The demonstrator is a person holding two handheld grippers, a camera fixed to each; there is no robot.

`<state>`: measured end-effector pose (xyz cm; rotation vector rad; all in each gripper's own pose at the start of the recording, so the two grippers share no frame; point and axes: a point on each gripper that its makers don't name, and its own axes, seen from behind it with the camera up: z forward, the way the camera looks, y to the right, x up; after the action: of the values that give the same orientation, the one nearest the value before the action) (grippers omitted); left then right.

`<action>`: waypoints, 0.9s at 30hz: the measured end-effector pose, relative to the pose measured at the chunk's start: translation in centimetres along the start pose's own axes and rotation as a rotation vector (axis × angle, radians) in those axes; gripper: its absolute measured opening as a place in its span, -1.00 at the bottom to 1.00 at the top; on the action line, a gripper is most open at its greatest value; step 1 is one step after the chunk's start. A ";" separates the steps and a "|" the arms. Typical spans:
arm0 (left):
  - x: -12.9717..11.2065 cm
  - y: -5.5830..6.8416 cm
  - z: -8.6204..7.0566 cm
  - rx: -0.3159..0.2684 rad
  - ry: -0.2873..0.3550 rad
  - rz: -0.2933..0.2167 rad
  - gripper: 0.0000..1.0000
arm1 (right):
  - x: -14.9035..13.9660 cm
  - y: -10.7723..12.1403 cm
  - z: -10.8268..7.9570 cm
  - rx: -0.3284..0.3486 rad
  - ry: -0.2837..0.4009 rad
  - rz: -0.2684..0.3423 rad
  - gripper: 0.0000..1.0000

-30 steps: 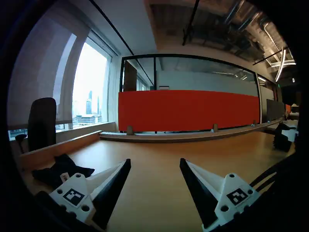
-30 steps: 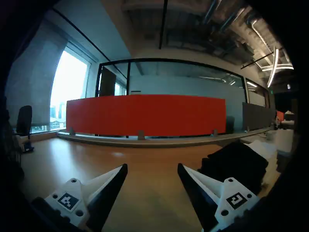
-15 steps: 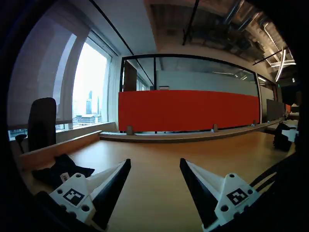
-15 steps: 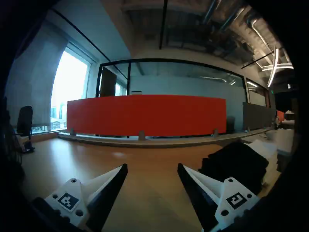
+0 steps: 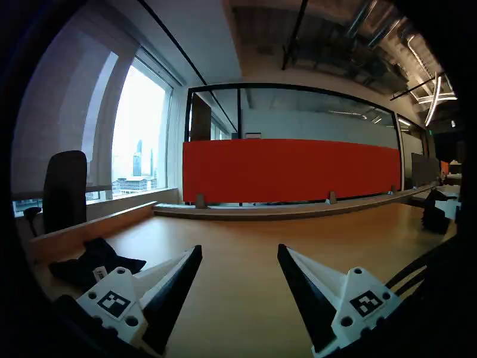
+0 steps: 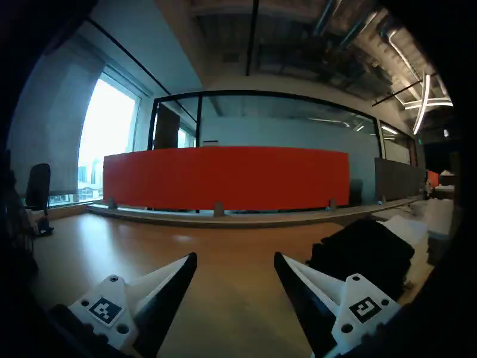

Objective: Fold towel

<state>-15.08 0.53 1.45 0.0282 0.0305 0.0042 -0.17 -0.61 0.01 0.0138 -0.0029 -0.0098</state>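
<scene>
Table (image 5: 250, 238): the wooden top runs out ahead of both pairs of fingers. Nothing on it has shifted over the last second, so folding has not begun.
Red partition (image 6: 226, 177): stands across the far edge of the table, well beyond the fingertips in both views.
Chair (image 5: 64, 191): dark, far out past the left gripper's left finger, by the window.
Folded stack (image 6: 365, 253): dark folded cloths with white ones behind, just outside the right gripper's right finger. I judge this to be finished work.
Towel (image 5: 94, 261): a dark, crumpled cloth with a small tag, lying on the table just outside the left gripper's left finger and partly hidden behind it. Neither finger touches it. It is probably the next piece to fold.
Left gripper (image 5: 238, 246): held low and level over the table, pointing at the partition. The fingers are spread wide with bare wood between them, holding nothing. It has not moved; it must swing towards its left finger's side to reach the towel.
Right gripper (image 6: 235, 255): the same low, level pose, unmoved. The fingers are apart and empty, with the stack off to the right-finger side.
</scene>
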 end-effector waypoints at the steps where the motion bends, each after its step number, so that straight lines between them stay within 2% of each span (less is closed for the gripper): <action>1: 0.0 0.0 0.0 0.000 0.000 0.000 0.88 | 0.0 0.0 0.0 0.000 0.000 0.000 1.00; 27: 0.7 -0.1 -0.2 0.000 -0.002 0.001 0.88 | 0.0 -0.1 0.0 0.000 0.000 0.001 1.00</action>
<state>-14.43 0.42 1.19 0.0282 0.0283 0.0049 -0.19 -0.67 -0.02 0.0139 -0.0028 -0.0093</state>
